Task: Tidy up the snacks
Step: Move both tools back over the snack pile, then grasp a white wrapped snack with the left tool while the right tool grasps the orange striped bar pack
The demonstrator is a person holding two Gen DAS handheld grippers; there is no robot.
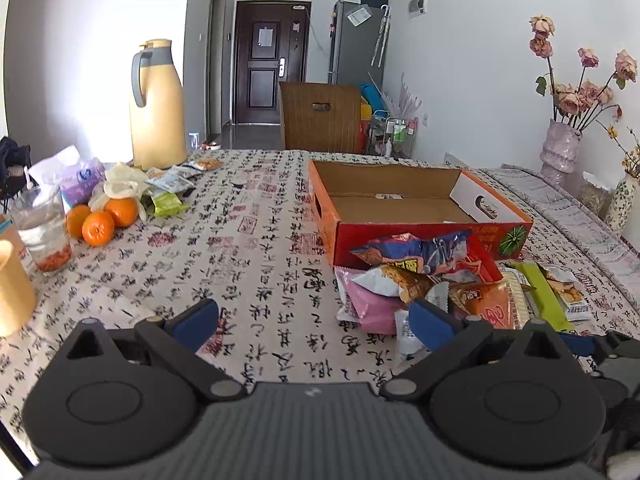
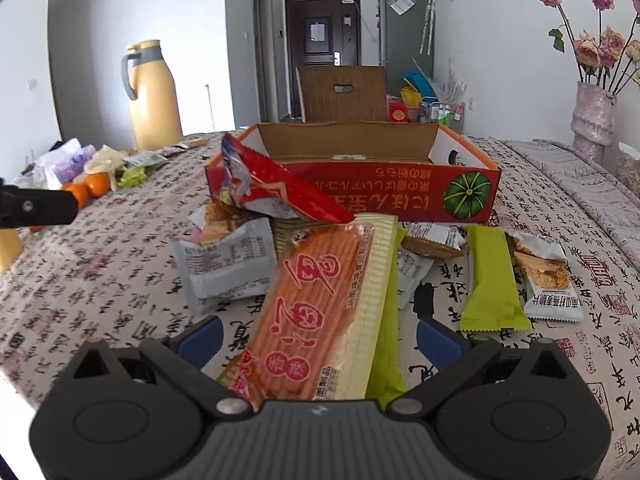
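While the right gripper (image 2: 318,334) stands with its blue fingers (image 2: 434,338) spread wide, an orange striped snack packet (image 2: 320,312) lies between them, untouched by either pad. That packet sits on the near side of the open red cardboard box (image 2: 472,190), on top of a heap of snack packets (image 2: 256,216) against the box's front wall. Left of the heap, the left gripper (image 1: 314,318) hangs released over bare tablecloth (image 1: 248,248), grasping nothing.
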